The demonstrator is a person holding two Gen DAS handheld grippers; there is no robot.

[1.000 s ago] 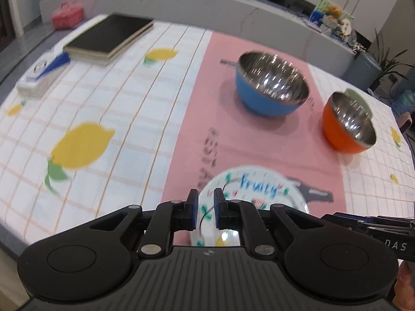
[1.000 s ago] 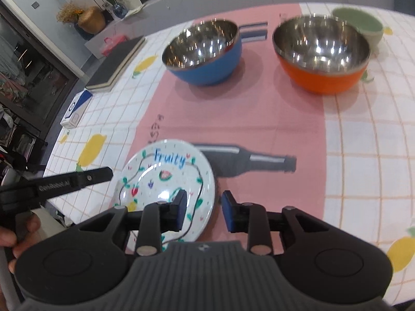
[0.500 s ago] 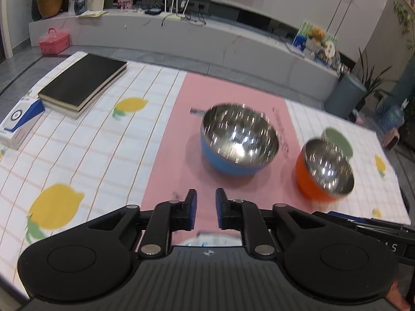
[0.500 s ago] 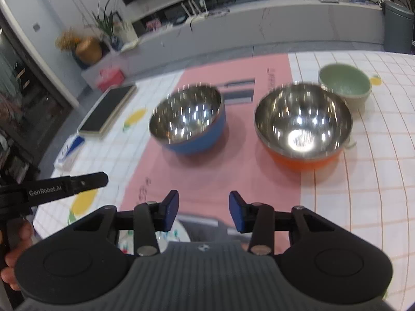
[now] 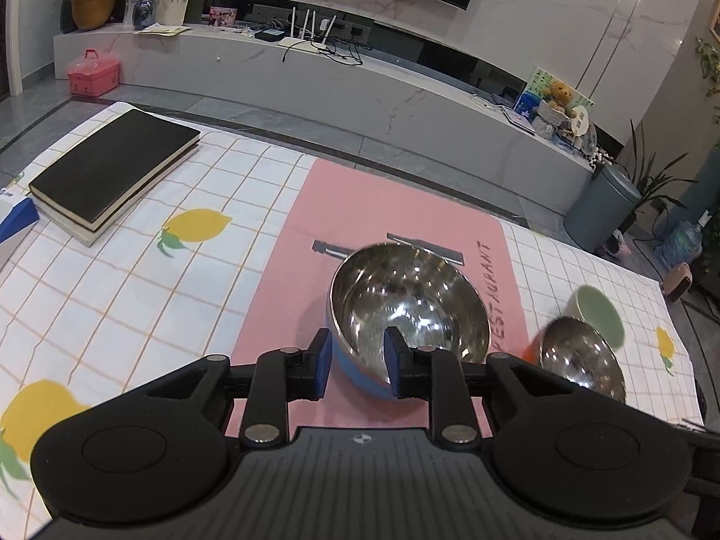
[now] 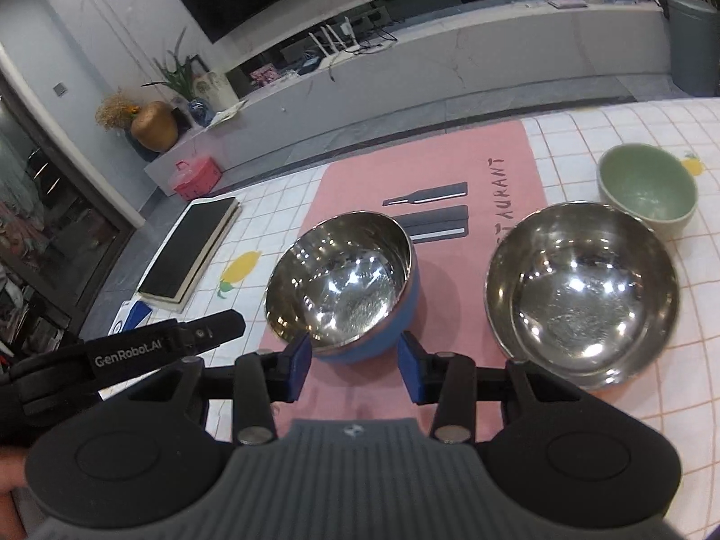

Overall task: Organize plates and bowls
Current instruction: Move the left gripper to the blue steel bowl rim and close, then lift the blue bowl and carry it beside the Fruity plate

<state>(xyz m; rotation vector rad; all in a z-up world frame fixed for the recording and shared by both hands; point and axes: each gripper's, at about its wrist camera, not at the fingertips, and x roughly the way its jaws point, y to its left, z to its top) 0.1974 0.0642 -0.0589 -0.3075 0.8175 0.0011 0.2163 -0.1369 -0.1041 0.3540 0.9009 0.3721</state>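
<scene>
My left gripper point(image 5: 354, 369) is spread, its two blue pads standing either side of the near rim of the blue bowl point(image 5: 407, 310); one pad sits outside the wall and the other looks to be inside the steel hollow, though I cannot tell whether either touches. My right gripper point(image 6: 355, 371) is also released, wide apart, with the same blue bowl point(image 6: 342, 288) just ahead at 12 o'clock and its near base showing between the pads; nothing is held. The blue bowl rests on the pink mat point(image 6: 432, 180), near printed cutlery shapes at its far side. At 2 o'clock from my right gripper sits the orange bowl point(image 6: 580, 288), steel inside, partly on the mat's right edge, close beside the blue one but apart from it. Just past it at 1 o'clock is the green bowl point(image 6: 648, 191) on the checked cloth point(image 6: 630, 126), very near the orange bowl's far rim; I cannot tell if they touch. From my left wrist, the orange bowl point(image 5: 580, 360) lies at 3 o'clock with the green bowl point(image 5: 600, 315) behind it. A black book point(image 5: 112, 171) lies far off at 10 o'clock on the lemon-print cloth, and a blue box corner point(image 5: 15, 220) sits beside it at the left edge
</scene>
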